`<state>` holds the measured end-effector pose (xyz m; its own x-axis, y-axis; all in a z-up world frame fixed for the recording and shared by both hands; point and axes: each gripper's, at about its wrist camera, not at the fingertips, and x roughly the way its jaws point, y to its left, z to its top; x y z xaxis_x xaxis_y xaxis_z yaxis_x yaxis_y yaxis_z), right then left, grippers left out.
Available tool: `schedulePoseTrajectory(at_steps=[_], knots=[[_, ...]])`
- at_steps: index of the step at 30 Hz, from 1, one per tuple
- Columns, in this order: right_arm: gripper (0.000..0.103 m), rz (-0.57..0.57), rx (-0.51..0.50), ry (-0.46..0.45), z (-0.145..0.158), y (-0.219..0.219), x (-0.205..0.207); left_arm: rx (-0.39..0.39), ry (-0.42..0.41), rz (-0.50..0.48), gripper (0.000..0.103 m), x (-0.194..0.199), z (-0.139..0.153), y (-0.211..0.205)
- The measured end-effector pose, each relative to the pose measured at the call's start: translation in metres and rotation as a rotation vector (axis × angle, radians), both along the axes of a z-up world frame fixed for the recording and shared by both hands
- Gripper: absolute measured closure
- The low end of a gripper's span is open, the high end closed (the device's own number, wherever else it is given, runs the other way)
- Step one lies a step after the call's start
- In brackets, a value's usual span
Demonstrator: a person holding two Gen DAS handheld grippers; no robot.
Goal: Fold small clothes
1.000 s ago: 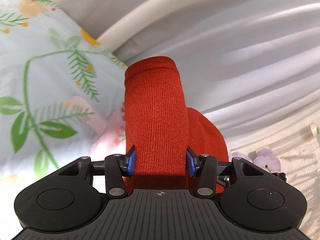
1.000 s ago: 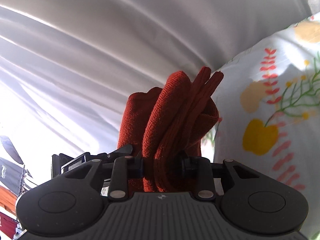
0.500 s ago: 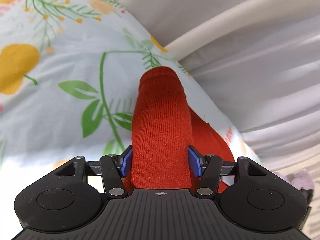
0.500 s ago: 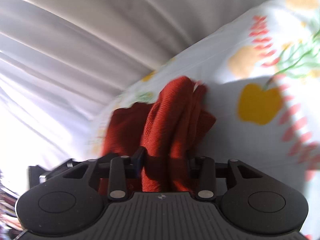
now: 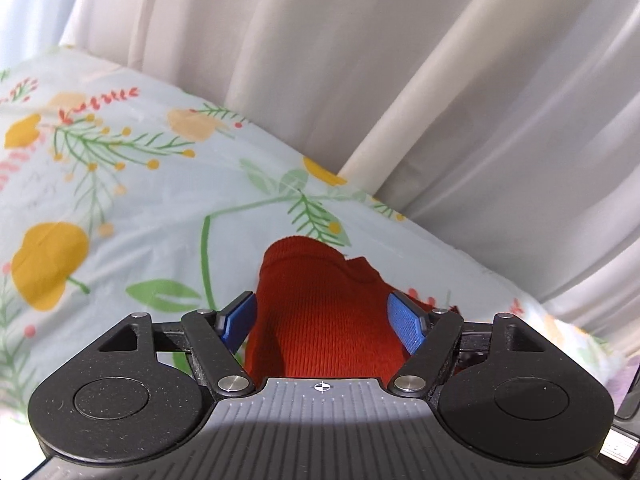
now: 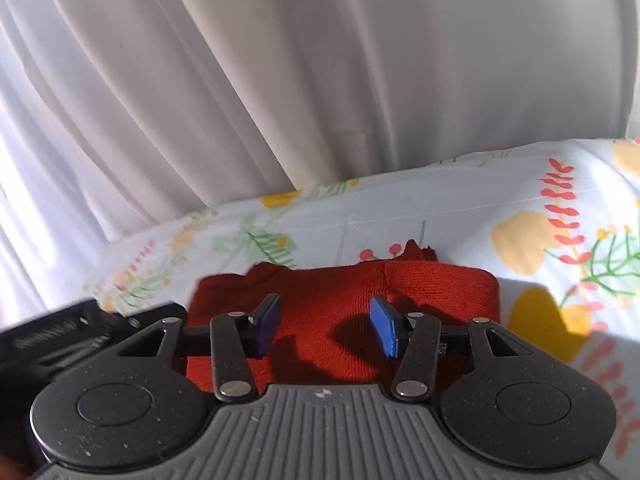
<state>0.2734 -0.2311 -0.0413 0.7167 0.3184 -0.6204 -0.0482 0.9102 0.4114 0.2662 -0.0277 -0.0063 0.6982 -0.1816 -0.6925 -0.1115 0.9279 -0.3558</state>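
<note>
That red knit piece (image 6: 344,320) is lying folded on the flowery bed sheet (image 6: 460,216), and both the left gripper (image 5: 322,320) and right gripper (image 6: 324,326) are opening over it, pads clear of the fabric. It looks light, soft and floppy, so I'd pinch it at a folded edge or corner, not the thick middle.

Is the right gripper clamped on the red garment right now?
No: the right gripper has blue pads standing apart and opening above the red garment, which lies on the floral sheet.
</note>
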Motion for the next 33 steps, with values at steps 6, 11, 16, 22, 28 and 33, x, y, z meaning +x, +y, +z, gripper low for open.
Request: schedulePoseTrajectory(at_steps=[6,11,16,22,28,33], knots=[[0.068,-0.039,-0.074,-0.01,-0.023,0.005,0.014,0.113,-0.031,-0.025,0.023,0.021,-0.013,-0.028],[0.069,-0.034,-0.111,-0.095,-0.032,-0.005,0.009,0.195,-0.006,-0.034,0.019,0.037,-0.027,-0.042],[0.071,-0.075,-0.022,-0.098,-0.037,-0.025,0.012,0.191,0.038,-0.016,0.01,0.045,-0.04,-0.043],[0.07,-0.075,0.0,-0.103,-0.039,-0.029,0.013,0.167,0.065,0.007,0.008,0.047,-0.044,-0.036],[0.062,-0.101,-0.005,-0.09,-0.026,-0.028,-0.011,0.119,0.022,-0.07,0.01,-0.003,-0.025,-0.019],[0.048,-0.072,-0.014,-0.093,-0.011,-0.033,-0.089,0.103,-0.013,-0.181,0.009,-0.072,-0.017,-0.005]])
